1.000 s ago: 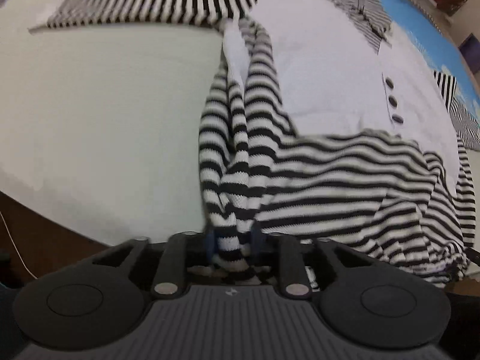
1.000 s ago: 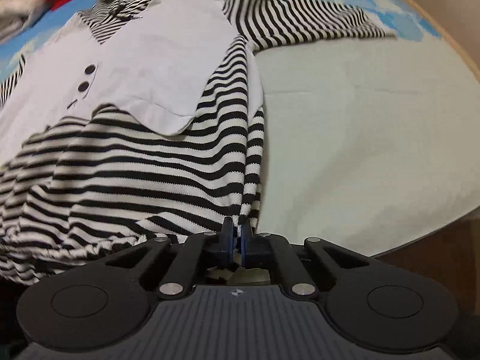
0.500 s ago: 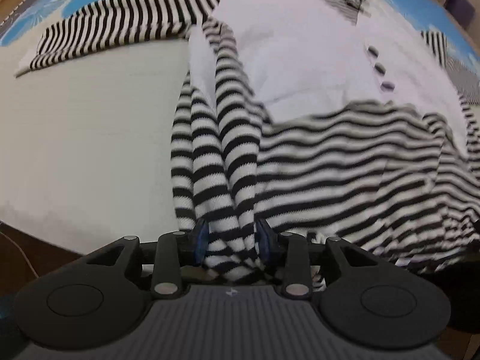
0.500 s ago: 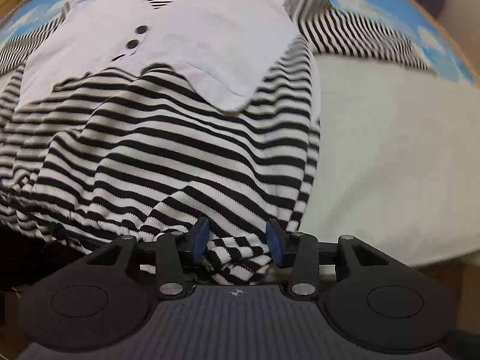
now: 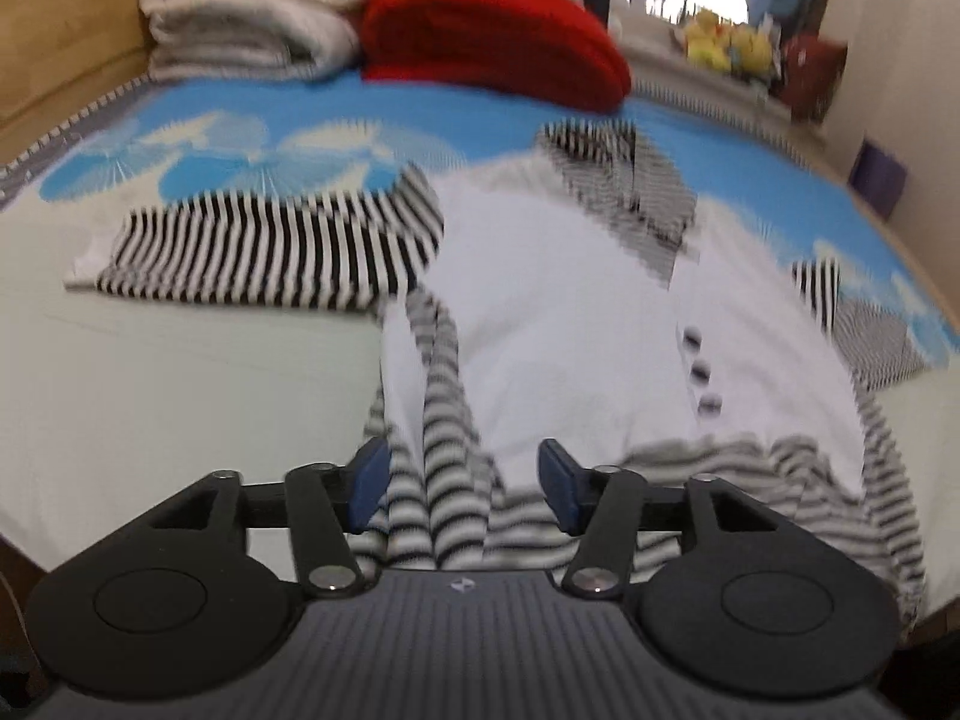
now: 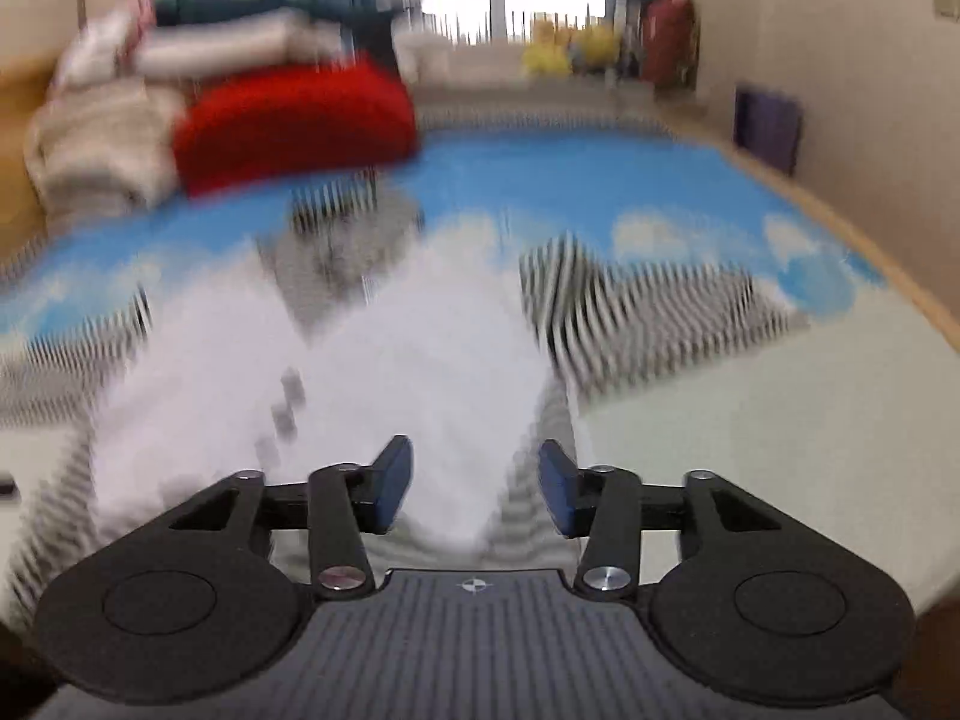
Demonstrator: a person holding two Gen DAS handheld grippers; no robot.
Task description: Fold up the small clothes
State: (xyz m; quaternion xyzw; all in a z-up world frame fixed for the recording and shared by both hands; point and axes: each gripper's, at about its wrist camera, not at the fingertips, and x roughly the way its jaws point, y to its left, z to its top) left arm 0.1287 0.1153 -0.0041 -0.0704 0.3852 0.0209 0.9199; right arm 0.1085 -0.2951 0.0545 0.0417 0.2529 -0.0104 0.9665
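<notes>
A small garment with a white front (image 5: 558,324), dark buttons (image 5: 699,369) and black-and-white striped sleeves lies spread on the bed. Its left sleeve (image 5: 258,252) stretches out flat to the left. My left gripper (image 5: 459,483) is open, its blue pads either side of the striped side hem (image 5: 447,480), which lies loose between them. My right gripper (image 6: 474,489) is open over the garment's white front (image 6: 420,360) and striped edge (image 6: 528,504); this view is heavily blurred. The other sleeve (image 6: 654,312) lies out to the right.
The bed has a pale sheet (image 5: 180,396) and a blue cloud-print cover (image 5: 240,144). A red folded item (image 5: 492,42) and a stack of beige towels (image 5: 240,18) sit at the far end. Yellow toys (image 5: 726,45) and a wall (image 6: 840,60) are behind.
Both grippers have opened wide and let go of the striped hem. Both have tilted up and moved forward, so the far end of the bed now shows.
</notes>
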